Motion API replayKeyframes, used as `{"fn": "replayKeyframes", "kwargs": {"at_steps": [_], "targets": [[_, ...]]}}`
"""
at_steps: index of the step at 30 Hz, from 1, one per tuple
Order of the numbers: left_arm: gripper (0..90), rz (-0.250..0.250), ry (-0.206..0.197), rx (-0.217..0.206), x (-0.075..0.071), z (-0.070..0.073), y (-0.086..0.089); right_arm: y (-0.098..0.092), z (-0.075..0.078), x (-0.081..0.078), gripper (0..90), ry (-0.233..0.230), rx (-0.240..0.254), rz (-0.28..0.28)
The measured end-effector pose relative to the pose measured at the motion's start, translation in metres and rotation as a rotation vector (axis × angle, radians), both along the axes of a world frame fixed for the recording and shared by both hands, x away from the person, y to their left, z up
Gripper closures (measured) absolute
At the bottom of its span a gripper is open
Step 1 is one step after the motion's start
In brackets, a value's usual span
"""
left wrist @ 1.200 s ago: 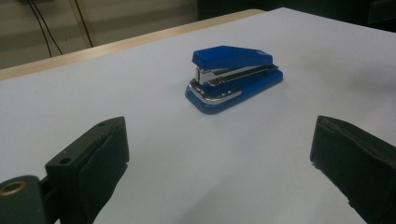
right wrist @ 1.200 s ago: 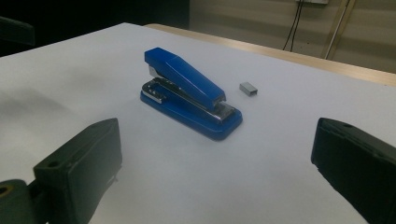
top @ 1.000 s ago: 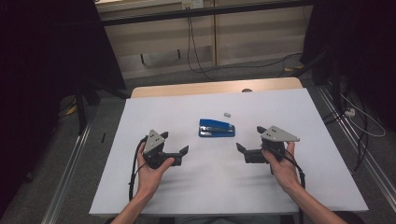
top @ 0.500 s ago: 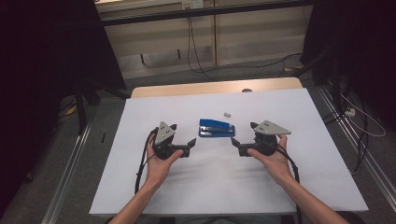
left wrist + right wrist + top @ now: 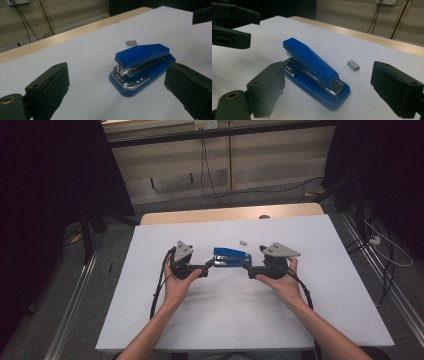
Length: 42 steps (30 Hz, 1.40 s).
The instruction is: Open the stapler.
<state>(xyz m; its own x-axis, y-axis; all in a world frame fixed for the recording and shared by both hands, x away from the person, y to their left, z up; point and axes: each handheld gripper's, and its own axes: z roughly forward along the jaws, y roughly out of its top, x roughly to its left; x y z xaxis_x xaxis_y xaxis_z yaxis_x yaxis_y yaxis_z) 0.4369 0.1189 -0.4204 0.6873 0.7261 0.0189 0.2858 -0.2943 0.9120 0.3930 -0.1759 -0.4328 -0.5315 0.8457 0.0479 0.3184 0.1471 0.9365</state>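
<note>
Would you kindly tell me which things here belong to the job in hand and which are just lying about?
In the job:
- stapler, with a gripper closing in at each end
- staple block beside it, probably its refill
- left gripper, open
- right gripper, open

Lying about:
- white sheet
- wooden table edge
- floor cables

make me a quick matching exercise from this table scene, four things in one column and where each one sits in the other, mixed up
Things:
1. blue stapler
2. small grey staple block
3. left claw
4. right claw

Places, as seen in the high view:
a. at the stapler's right end, jaws apart
b. on the white sheet between the two claws
c. at the stapler's left end, jaws apart
d. loose on the white sheet just beyond the stapler, not touching it

Pairs: 1-b, 2-d, 3-c, 4-a
</note>
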Motion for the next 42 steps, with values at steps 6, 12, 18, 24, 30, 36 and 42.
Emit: {"fn": "replayKeyframes", "kwargs": {"at_steps": [6,12,18,24,30,36,42], "targets": [[6.0,0.016,-0.004,0.000,0.010,-0.003,-0.005,0.002,-0.006,0.006,15.9,0.005,0.003,-0.002],[5.6,0.010,0.037,0.037,0.011,-0.010,-0.002,0.003,-0.010,0.008,25.9,0.008,-0.022,0.000],[5.1,0.010,0.046,0.036,0.013,-0.014,-0.001,0.002,-0.009,0.010,36.9,0.011,-0.010,0.015],[4.9,0.036,0.034,0.046,0.014,-0.014,-0.003,0.002,-0.010,0.012,49.7,0.035,0.010,0.029],[4.9,0.027,0.051,0.053,0.015,-0.019,-0.005,0.006,-0.009,0.017,68.0,0.059,0.008,0.074],[5.1,0.026,0.062,0.044,0.016,-0.019,-0.006,0.015,-0.010,0.017,88.4,0.072,0.006,0.122],[11.1,0.016,0.067,0.063,0.015,-0.020,-0.006,0.028,-0.011,0.019,90.0,0.079,-0.013,0.153]]}}
